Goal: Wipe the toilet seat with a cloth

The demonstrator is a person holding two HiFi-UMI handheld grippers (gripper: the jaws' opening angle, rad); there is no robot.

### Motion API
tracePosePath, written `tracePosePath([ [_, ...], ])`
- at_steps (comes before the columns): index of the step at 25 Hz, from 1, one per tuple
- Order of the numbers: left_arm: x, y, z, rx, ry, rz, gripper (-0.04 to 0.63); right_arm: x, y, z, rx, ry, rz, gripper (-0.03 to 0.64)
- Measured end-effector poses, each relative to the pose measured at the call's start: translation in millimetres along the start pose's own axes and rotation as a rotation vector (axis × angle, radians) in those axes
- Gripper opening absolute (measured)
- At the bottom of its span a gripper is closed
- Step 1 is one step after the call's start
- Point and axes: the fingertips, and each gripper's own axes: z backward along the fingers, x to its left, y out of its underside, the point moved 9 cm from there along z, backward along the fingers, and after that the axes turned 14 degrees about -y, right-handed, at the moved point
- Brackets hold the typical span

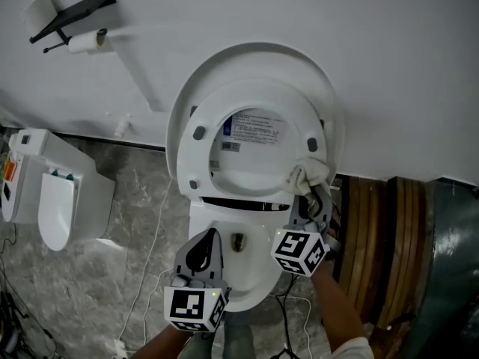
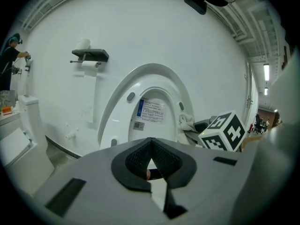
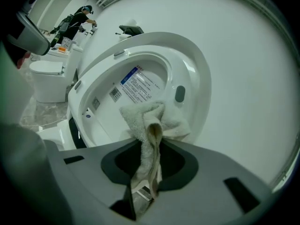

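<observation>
White plastered wall fills the upper half of the head view, and grey marbled floor runs below it. Against the wall stands a white toilet. Its lid is tipped up and leans on the wall, and the toilet seat is raised too, resting against the lid. Through the seat's opening a printed label shows on the lid's underside. A second toilet stands to the left, and brown curved wooden bands stand just right of the bowl.

The right gripper reaches up to the seat's right side. Its fingers pinch an off-white terry cloth, which runs up between them in a fold. The free end of the cloth is bunched against the seat ring, just under a grey bumper.

The left gripper is held lower, over the left of the bowl's rim, apart from both the seat and the cloth. Its fingers are pressed together with nothing between them.

High on the wall at the left, a black paper holder carries a paper roll beneath it. Far back in the right gripper view a person stands beside other toilets.
</observation>
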Motion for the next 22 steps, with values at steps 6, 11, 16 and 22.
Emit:
tracePosePath([
  [6,6.9,13.7,-7.5,-0.022,-0.012,0.01,-0.006,16.3,21.1,-5.8,-0.003,0.01,-0.015,0.091],
  [11,7.4,16.9,-12.6,-0.033,-0.023,0.025,-0.006,20.3,26.7,-4.9,-0.016,0.01,-0.046,0.091],
  [16,6.5,16.5,-13.7,-0.035,-0.023,0.024,-0.006,22.9,31.0,-3.8,-0.032,0.025,-0.06,0.091],
  [22,7.9,25.8,-10.8,-0.019,-0.031,0.031,-0.006,30.1,38.2,-1.4,-0.032,0.03,-0.084,0.091],
])
